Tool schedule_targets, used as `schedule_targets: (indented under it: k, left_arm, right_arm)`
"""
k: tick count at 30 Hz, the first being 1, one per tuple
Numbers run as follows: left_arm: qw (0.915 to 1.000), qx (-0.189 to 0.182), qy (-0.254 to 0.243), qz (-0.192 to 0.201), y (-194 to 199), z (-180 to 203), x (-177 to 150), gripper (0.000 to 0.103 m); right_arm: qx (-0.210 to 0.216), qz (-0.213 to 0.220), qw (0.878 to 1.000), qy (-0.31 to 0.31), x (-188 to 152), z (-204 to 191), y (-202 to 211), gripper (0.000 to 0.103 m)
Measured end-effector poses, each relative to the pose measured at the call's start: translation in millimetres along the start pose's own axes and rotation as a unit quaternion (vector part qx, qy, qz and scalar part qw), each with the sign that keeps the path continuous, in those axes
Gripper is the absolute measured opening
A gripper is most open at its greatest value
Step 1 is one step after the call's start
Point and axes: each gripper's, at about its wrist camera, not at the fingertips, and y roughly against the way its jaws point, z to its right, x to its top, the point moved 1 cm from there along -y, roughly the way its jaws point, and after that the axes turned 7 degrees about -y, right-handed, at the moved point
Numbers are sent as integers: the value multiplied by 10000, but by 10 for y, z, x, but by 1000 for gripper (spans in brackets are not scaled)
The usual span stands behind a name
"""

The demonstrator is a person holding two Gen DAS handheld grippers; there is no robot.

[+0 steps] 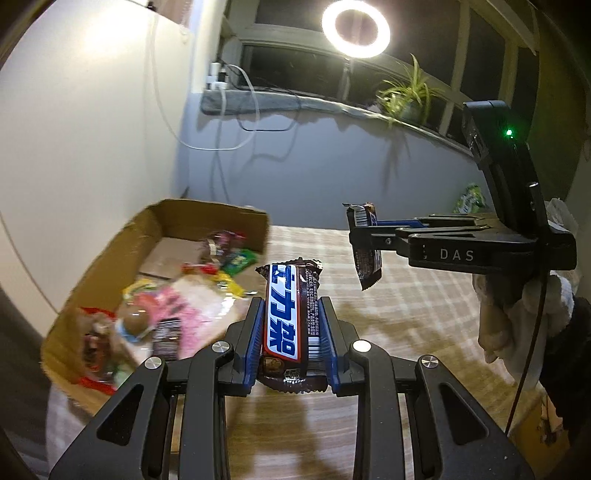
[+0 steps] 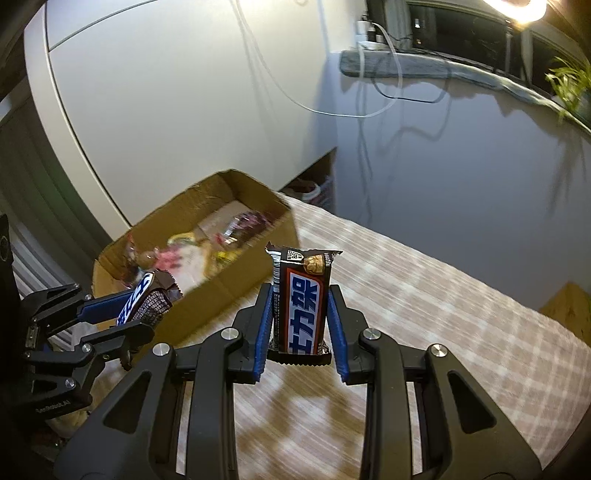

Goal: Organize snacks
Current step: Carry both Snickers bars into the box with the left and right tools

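Brown-wrapped chocolate bar (image 1: 288,325) with a blue and white label stands lengthwise between the blue pads of the left tongs (image 1: 290,332), pinched on both long sides, held above the checked surface (image 1: 406,314). Second chocolate bar (image 2: 301,301), same wrapper, is pinched upright in the right tongs (image 2: 301,321), its crimped top end clear of the fingertips. From the left wrist view the right tongs (image 1: 364,240) hang to the right, well apart from the left bar. Cardboard box (image 1: 155,218) sits open on the surface ahead and to the left, part filled with mixed snack packets (image 1: 184,306), blurred. Box near wall lies just beyond the left tongs (image 2: 144,306). Bare checked surface extends to the right. Ring light (image 1: 355,27) and potted plant (image 1: 410,94) stand by the window ledge behind.
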Motion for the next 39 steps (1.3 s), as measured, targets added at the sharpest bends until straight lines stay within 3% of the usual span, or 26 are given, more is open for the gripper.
schedule_targets:
  k: [20,39]
  left_arm:
    - [9976,508,457,60,151,-692,-104,27]
    - [9957,671,641,-34,72,-860,-131,27]
  right_arm:
    - [423,-220,9973,556,355,-836,-538,30]
    - [498,-491,9953,665,373,-1000,-802,30]
